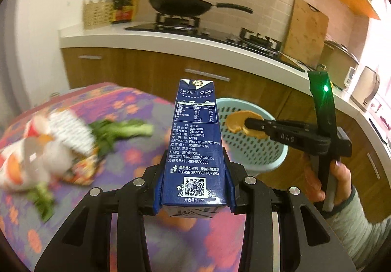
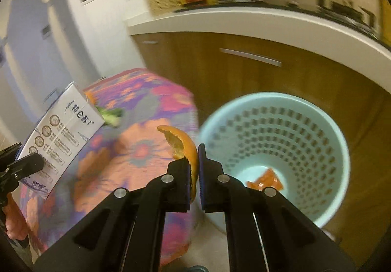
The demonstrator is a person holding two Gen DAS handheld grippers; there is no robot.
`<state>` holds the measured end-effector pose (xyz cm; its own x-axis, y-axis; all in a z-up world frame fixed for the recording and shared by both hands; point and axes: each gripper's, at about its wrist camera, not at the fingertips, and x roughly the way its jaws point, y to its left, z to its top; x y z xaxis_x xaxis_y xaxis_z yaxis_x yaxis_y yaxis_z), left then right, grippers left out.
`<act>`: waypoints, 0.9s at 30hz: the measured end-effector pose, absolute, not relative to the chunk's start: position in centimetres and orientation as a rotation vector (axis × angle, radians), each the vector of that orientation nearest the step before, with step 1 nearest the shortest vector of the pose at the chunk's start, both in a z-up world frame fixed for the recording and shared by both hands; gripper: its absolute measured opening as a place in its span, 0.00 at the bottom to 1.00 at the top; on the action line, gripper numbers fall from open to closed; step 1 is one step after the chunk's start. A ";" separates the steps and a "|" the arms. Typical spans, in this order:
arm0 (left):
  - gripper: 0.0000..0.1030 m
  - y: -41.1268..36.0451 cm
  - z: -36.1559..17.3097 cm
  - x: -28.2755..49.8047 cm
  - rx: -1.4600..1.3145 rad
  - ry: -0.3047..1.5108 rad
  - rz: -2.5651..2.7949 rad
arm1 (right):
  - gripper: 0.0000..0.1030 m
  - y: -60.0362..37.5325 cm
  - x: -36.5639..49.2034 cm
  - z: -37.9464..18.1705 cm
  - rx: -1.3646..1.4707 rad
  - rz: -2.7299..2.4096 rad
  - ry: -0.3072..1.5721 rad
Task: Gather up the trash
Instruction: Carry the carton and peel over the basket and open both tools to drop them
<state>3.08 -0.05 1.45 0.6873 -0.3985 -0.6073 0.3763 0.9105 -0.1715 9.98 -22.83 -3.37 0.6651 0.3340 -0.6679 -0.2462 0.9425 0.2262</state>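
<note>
Trash is in both of your tongs. Your left tongs [image 1: 194, 188] are clamped on the carton [image 1: 195, 140], gripping its lower end from both sides so it stands out forward, clear of the table [image 1: 136, 110]. That low grip leaves most of the carton free, which should let it drop cleanly once you release over the bin [image 2: 273, 149].

Your right tongs [image 2: 194, 166] are pinched together on the peel [image 2: 182, 147], holding it by one edge so the rest curls up toward 11 o'clock. From the right wrist view the bin sits at 2 o'clock, just beside the tongs, with the peel not quite over its rim; I judge a short move to the right would put it above the opening. An orange scrap [image 2: 265, 181] already lies at the bin's bottom.

More trash waits on the table: greens [image 1: 122, 131] and a blurred wrapper [image 1: 46, 149] at 9 o'clock in the left wrist view. Those come after both loads are dropped.
</note>
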 end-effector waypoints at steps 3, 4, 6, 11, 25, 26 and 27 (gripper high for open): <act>0.35 -2.9 1.2 5.4 -0.011 0.715 -0.466 | 0.04 -25.4 10.9 -4.5 0.160 0.281 0.803; 0.35 -4.0 1.0 6.2 0.006 0.731 -0.477 | 0.04 -26.0 11.0 -4.8 0.162 0.270 0.805; 0.35 -5.8 0.6 7.3 0.030 0.756 -0.512 | 0.04 -26.8 11.1 -5.3 0.156 0.257 0.804; 0.35 -9.6 -0.3 9.7 0.077 0.787 -0.546 | 0.04 -28.9 12.2 -7.8 0.171 0.201 0.873; 0.36 -15.2 -5.6 15.7 0.061 0.924 -0.513 | 0.13 -31.4 14.1 -12.7 0.219 0.186 0.988; 0.36 -15.4 -5.9 15.8 0.064 0.929 -0.510 | 0.16 -31.5 14.0 -12.6 0.221 0.186 0.985; 0.36 -15.5 -6.0 16.0 0.071 0.934 -0.506 | 0.19 -31.6 13.9 -12.6 0.221 0.185 0.981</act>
<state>15.99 -15.54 -6.01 0.4874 -0.3857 -0.7834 0.4458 0.8814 -0.1565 13.92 -31.59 -12.63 0.5432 0.2539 -0.8003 -0.0554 0.9619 0.2676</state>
